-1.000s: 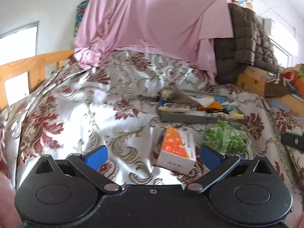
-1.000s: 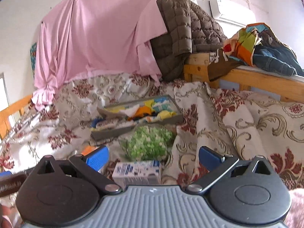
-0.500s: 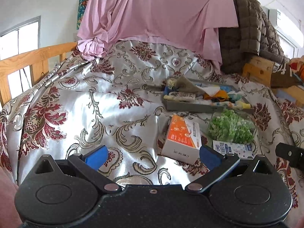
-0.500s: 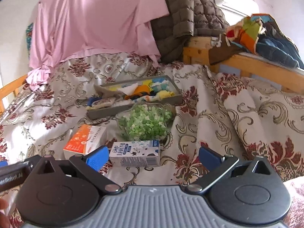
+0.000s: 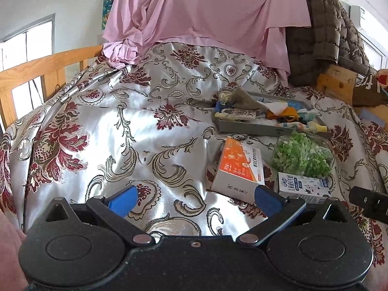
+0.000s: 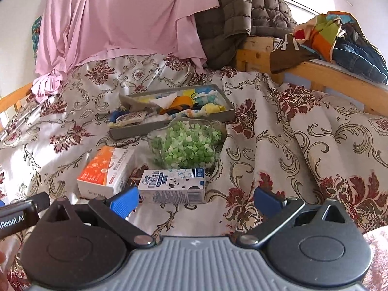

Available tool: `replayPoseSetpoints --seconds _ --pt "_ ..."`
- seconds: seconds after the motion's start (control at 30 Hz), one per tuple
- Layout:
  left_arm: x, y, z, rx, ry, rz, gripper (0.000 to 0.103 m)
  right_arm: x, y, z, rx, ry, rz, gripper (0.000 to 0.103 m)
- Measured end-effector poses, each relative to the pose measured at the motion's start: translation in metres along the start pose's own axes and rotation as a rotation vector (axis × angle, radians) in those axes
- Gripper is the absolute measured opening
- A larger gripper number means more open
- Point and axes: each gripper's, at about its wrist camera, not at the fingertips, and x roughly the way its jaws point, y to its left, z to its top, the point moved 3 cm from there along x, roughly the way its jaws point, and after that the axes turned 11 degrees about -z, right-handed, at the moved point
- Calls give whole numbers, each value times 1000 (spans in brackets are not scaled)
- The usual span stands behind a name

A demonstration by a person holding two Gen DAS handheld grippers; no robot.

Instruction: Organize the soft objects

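Observation:
A grey tray (image 5: 252, 128) (image 6: 169, 123) full of small colourful cloths lies on the floral bedspread. In front of it sit a clear container of green pieces (image 5: 302, 154) (image 6: 186, 144), an orange and white box (image 5: 238, 167) (image 6: 106, 169) and a blue and white carton (image 5: 303, 186) (image 6: 173, 184). My left gripper (image 5: 195, 200) is open over the bedspread, left of the boxes. My right gripper (image 6: 195, 200) is open, with its left fingertip just in front of the carton. Neither holds anything.
A pink sheet (image 5: 206, 12) and a brown quilted jacket (image 6: 242, 14) hang at the back. Wooden bed rails (image 5: 36, 72) (image 6: 327, 77) flank the bed; clothes (image 6: 339, 38) are piled on the right rail. The bedspread (image 5: 109, 133) lies open to the left.
Both grippers have pulled back and tipped down, so more of the bedspread and the boxes shows. The carton has come into the left wrist view. Both stay open.

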Motion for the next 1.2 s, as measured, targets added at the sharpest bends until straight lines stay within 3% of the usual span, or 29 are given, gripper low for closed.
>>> replayPoseSetpoints --seconds 1.2 --pt "2 2 -1 -6 15 19 102 2 3 -2 -23 19 2 103"
